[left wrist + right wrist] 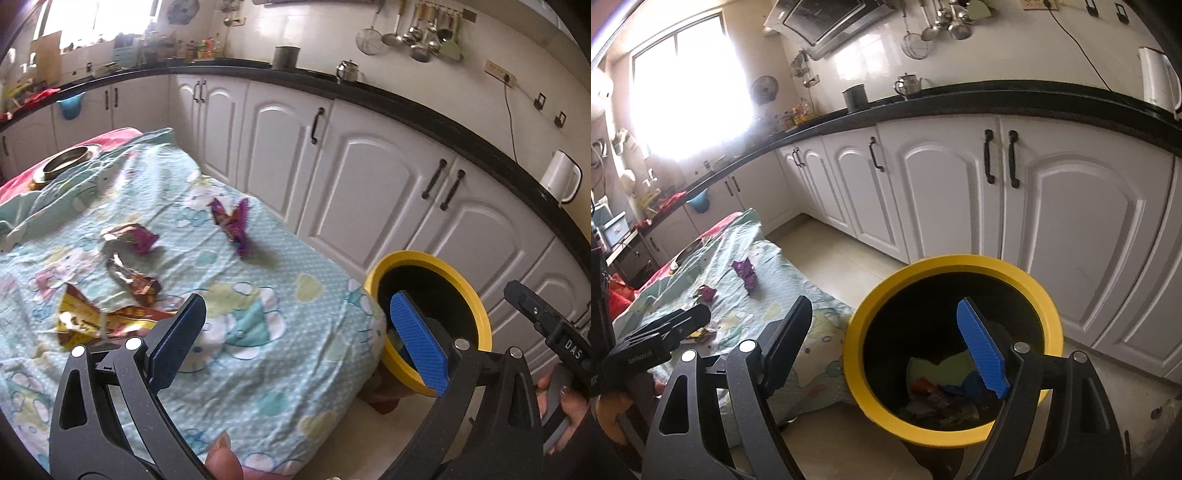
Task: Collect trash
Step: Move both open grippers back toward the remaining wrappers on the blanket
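Wrappers lie scattered on a table covered with a pale blue cartoon-print sheet [258, 295]. Going from the left in the left wrist view: a steel bowl [68, 162] sits at the far left end of the sheet; nearer, a crumpled yellow-and-red wrapper [88, 321] lies just beyond the left gripper [299, 339]; behind it a brown foil wrapper [136, 280], then a magenta foil wrapper [131, 238], and farther right a purple wrapper [232, 221] standing up on its crumpled end. None of them touches the others.

The left gripper's jaws stand wide apart with nothing between them, over the near right corner of the sheet. Its right blue pad [419, 339] shows in front of the yellow-rimmed bin [476, 295], which stands on the floor just beside the table's right end, in front of white cabinet doors [369, 192].

In the right wrist view, the right gripper [897, 343] is also spread wide and empty, above the bin's mouth [871, 295]. Inside the bin lie pieces of trash [942, 384], yellow-green, red and blue. A white electric kettle [559, 177] stands on the black counter at far right.
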A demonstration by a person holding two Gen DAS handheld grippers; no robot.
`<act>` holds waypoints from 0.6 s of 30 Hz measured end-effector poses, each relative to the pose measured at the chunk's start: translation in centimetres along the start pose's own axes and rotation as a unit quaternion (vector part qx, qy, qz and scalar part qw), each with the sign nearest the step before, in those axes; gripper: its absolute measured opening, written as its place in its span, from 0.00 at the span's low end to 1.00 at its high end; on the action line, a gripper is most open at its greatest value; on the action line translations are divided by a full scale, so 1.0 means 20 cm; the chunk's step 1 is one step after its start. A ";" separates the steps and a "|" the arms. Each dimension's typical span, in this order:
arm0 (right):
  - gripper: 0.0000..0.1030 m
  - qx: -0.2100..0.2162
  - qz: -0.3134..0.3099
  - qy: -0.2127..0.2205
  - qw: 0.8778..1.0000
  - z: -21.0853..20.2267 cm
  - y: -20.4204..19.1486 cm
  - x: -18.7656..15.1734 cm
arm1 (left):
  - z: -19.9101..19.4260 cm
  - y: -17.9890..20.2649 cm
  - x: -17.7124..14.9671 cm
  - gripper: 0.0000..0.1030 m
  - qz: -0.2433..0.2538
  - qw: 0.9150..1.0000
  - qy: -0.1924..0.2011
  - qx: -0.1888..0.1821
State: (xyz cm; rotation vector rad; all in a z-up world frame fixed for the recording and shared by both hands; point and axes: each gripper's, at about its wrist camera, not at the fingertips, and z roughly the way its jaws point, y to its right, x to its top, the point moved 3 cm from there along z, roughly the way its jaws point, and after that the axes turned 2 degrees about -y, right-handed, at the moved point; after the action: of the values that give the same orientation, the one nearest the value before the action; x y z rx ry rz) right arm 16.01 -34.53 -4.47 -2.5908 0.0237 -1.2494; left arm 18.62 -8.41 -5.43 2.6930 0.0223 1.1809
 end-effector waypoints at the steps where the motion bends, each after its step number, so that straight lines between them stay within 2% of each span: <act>1: 0.76 0.002 -0.004 0.000 1.000 0.00 -0.02 0.00 | -0.01 -0.02 0.00 0.89 -0.003 1.000 0.001 0.002; 18: 0.76 0.045 -0.049 -0.009 0.998 0.05 -0.28 0.03 | -0.11 -0.29 -0.02 0.89 -0.053 0.998 0.007 0.035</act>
State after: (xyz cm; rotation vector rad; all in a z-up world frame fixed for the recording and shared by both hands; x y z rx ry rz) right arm 16.53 -28.91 -3.21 -2.5533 -0.1618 -1.2296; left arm 17.13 -2.34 -5.42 2.7047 0.2094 1.1888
